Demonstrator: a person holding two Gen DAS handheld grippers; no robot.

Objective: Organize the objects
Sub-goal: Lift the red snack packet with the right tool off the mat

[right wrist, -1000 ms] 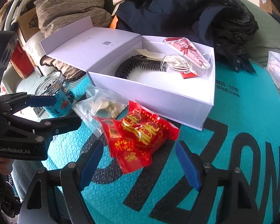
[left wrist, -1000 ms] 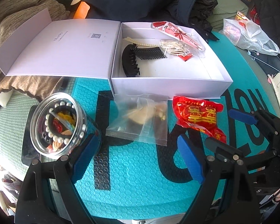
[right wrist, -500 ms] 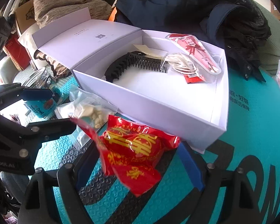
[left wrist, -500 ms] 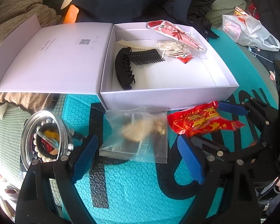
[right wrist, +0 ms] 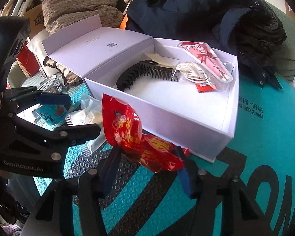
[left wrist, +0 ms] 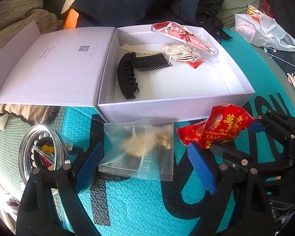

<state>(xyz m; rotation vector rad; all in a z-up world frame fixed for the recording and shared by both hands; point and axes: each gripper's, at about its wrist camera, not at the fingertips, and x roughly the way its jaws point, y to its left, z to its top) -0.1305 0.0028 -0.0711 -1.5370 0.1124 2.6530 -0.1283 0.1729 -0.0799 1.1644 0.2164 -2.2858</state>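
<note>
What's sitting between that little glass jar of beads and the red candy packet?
A clear zip bag of pale bits lies flat on the teal mat, between the jar and the red packet; the left wrist view shows it best.

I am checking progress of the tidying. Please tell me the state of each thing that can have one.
White box: open, lid folded flat to the side.
Red snack packet: lifted, pinched in the right tool, whose jaws have just been closing.
Clear zip bag: on the mat, between the open left tool's fingers, not gripped.
Glass jar: uncovered, tilted.
Black hair claw: in the box.
</note>
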